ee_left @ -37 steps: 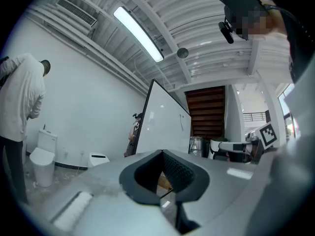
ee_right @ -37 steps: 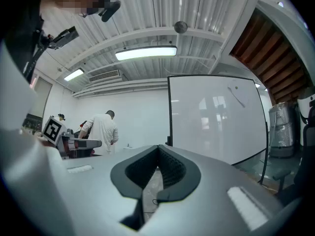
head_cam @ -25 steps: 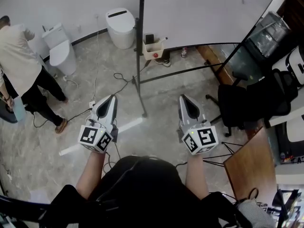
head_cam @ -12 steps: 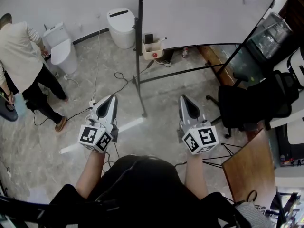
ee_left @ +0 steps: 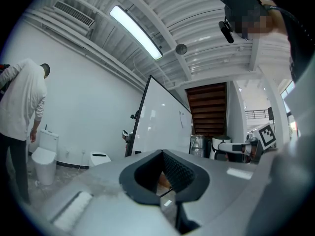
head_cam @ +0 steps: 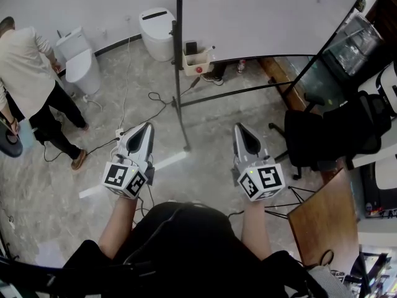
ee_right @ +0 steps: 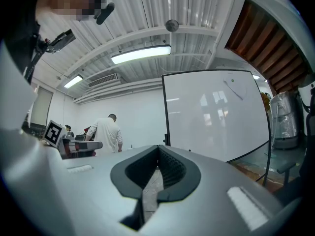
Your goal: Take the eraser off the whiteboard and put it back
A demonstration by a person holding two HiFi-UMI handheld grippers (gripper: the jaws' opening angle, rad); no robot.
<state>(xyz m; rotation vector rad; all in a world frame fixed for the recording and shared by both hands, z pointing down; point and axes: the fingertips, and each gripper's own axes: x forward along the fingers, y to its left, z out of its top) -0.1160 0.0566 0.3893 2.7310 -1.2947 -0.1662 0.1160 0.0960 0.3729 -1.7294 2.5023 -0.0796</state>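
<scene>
The whiteboard [head_cam: 260, 14] stands on a black frame at the top of the head view. A small dark block, apparently the eraser [head_cam: 191, 47], sits at the board's lower left corner above a beige tray [head_cam: 200, 61]. My left gripper [head_cam: 147, 126] and right gripper [head_cam: 238, 128] are held side by side over the floor, well short of the board, both pointing at it. Each is shut with nothing in it. The left gripper [ee_left: 161, 152] sees the whiteboard [ee_left: 165, 127] edge-on. The right gripper [ee_right: 158, 146] faces the whiteboard [ee_right: 216, 114] front-on.
A person in a light shirt [head_cam: 25, 73] stands at the far left by a white toilet [head_cam: 82, 67]; a second toilet [head_cam: 156, 35] is near the board. Cables [head_cam: 155, 107] trail over the floor. A black chair [head_cam: 322, 135] and a wooden tabletop [head_cam: 325, 219] are at the right.
In the head view the board's post and tray have slid slightly left and up. The person at the left has shifted. Both grippers keep their place and stay shut.
</scene>
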